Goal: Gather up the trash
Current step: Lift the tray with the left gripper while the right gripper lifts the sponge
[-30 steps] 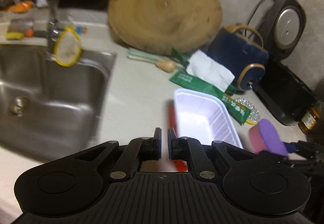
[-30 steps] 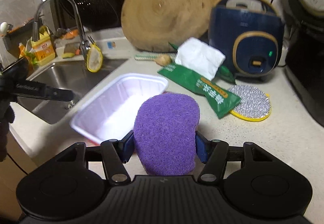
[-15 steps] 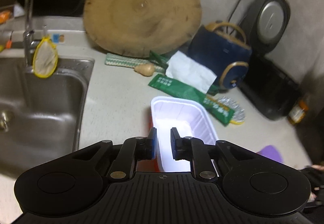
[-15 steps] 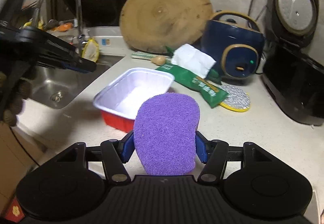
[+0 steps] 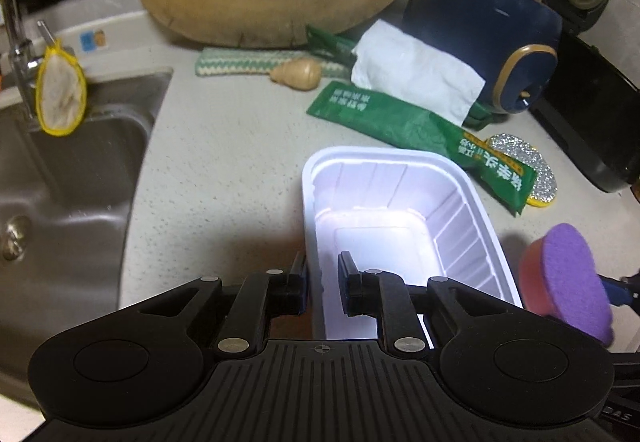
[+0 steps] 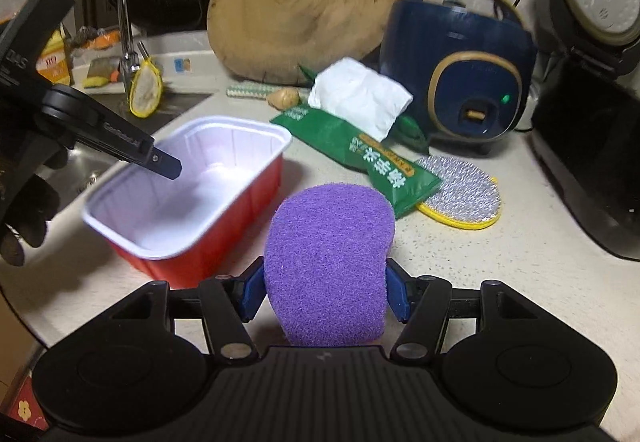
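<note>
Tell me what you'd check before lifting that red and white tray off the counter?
1. Left gripper straddles the tray wall, one finger inside, one outside: ok.
2. Fingers closed firmly on the wall: cannot tell; a small gap shows.
3. Tray holds nothing: ok.
4. Right gripper holds the purple sponge securely: ok.
5. Green packet clear of the tray: not ok from the left view; its end seems to touch the rim.
6. Where the trash goes: cannot tell; no bin is visible.
</note>
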Available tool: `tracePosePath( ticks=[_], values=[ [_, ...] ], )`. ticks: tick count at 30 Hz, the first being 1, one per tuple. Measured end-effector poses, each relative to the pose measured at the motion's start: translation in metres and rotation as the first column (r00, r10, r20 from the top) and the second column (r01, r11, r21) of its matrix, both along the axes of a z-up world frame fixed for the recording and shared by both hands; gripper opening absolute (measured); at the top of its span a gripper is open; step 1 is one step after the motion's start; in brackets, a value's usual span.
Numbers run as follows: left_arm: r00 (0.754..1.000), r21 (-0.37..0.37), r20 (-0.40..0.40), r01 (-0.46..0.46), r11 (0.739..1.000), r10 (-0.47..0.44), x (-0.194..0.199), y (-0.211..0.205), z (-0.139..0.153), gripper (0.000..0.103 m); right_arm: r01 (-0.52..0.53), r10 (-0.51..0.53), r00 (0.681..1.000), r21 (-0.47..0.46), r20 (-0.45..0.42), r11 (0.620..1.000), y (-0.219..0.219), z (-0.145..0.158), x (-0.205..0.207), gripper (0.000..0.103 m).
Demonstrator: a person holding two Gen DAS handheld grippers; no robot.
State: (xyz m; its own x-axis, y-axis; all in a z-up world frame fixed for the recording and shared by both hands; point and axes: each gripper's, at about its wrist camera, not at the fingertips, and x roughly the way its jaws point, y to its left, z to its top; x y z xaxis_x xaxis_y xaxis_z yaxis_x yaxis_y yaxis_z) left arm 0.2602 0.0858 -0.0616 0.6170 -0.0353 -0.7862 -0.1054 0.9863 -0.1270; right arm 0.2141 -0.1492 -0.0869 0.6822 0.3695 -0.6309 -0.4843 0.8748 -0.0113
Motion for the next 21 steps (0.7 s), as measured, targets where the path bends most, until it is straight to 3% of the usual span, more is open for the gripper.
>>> tracePosePath(
  ticks=[11,21],
  values=[
    [0.998,-0.004,-0.051,-0.022,1.000,0.022,0.018,-0.006,-0.016,0.020,-0.025,0.027,0.997,0.031,-0.069,0.999,-0.008,-0.016,0.044,0.064],
    [0.999,-0.065,-0.045,-0.017,0.998,0.014,0.015,-0.006,-0.018,0.016,-0.026,0.030,0.996,0.046,-0.085,0.999,-0.010,-0.021,0.046,0.068]
  ],
)
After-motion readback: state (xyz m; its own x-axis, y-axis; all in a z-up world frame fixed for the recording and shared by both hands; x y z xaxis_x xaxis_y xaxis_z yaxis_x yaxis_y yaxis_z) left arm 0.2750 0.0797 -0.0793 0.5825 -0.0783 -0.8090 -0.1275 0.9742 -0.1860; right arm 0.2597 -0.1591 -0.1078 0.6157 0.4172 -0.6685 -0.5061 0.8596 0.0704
